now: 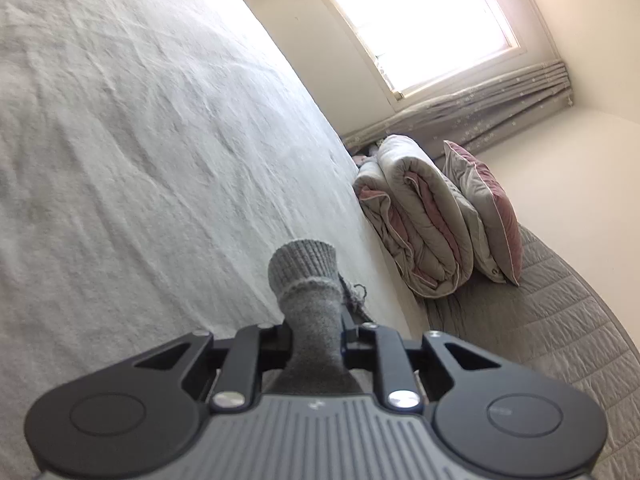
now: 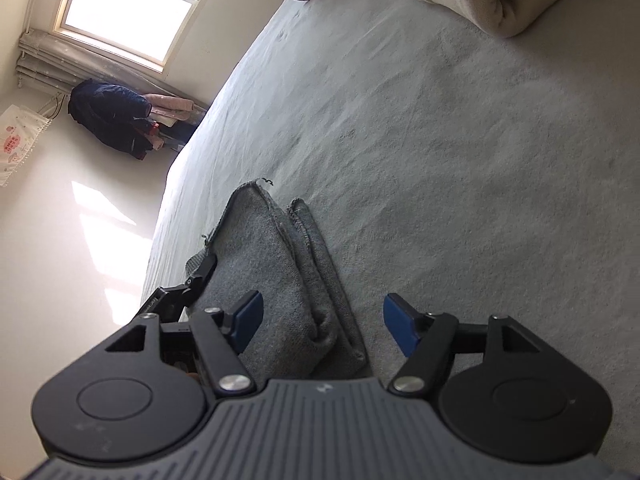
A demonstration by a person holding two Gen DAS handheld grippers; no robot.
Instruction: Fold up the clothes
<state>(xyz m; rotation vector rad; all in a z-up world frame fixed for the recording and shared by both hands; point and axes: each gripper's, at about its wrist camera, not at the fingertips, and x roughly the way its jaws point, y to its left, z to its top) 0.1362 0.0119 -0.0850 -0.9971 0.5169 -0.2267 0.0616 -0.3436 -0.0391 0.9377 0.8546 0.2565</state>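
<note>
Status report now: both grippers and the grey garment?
Left gripper shut on grey knitted garment. Right gripper open above it. Nothing in the way.

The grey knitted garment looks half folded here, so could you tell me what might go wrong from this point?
1. The left tool is shut on only a bunched sleeve or cuff end of the grey knitted garment; pulling may stretch the knit or drag the folded layers apart.
2. The right tool hangs open above the fold, so nothing pins it.
3. Loose threads at the frayed edge could snag.
4. The garment lies near the edge of the bed and might slide off.
</note>
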